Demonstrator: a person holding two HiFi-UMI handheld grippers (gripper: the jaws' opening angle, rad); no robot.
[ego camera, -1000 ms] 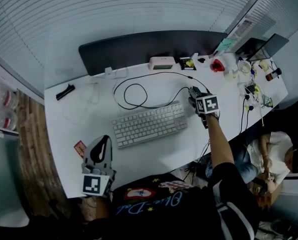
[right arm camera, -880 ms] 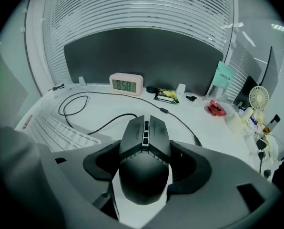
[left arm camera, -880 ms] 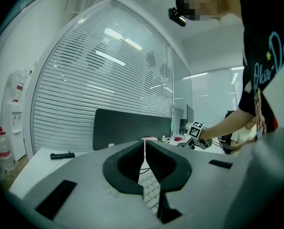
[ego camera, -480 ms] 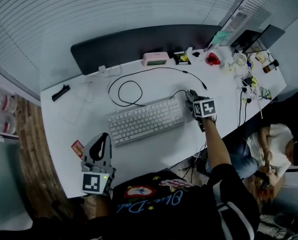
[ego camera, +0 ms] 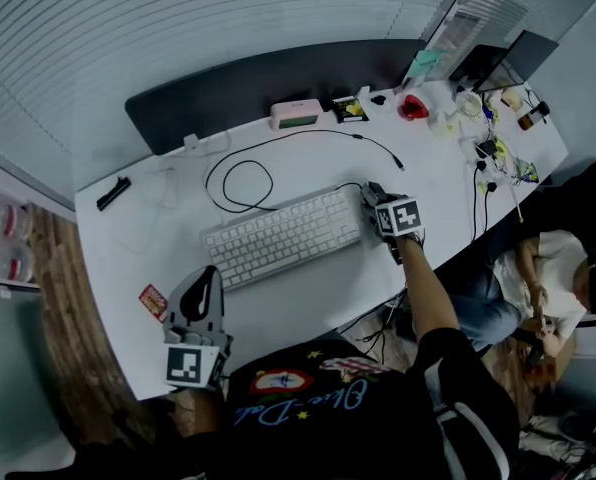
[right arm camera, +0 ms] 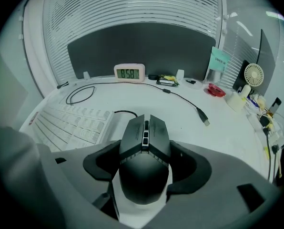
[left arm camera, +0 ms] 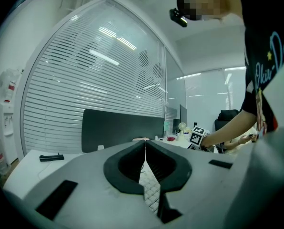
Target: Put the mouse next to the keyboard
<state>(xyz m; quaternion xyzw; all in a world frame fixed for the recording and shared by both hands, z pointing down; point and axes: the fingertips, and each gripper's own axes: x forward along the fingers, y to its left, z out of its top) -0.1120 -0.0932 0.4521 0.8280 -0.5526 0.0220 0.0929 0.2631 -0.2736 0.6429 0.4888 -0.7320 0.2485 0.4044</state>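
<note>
A white keyboard lies across the middle of the white desk. My right gripper is at the keyboard's right end, shut on a dark grey wired mouse. In the right gripper view the mouse fills the gap between the jaws, and the keyboard lies just to its left. Whether the mouse touches the desk I cannot tell. My left gripper hangs at the desk's near left edge, shut and empty. In the left gripper view its jaws meet over the keyboard.
A black cable loops behind the keyboard, its plug end loose on the desk. A pink clock stands against the dark divider panel. Small clutter fills the desk's right end. A seated person is beyond it.
My right gripper has carried the mouse a little nearer to the keyboard's right end. The head camera's view has shifted. The left gripper has stayed put.
</note>
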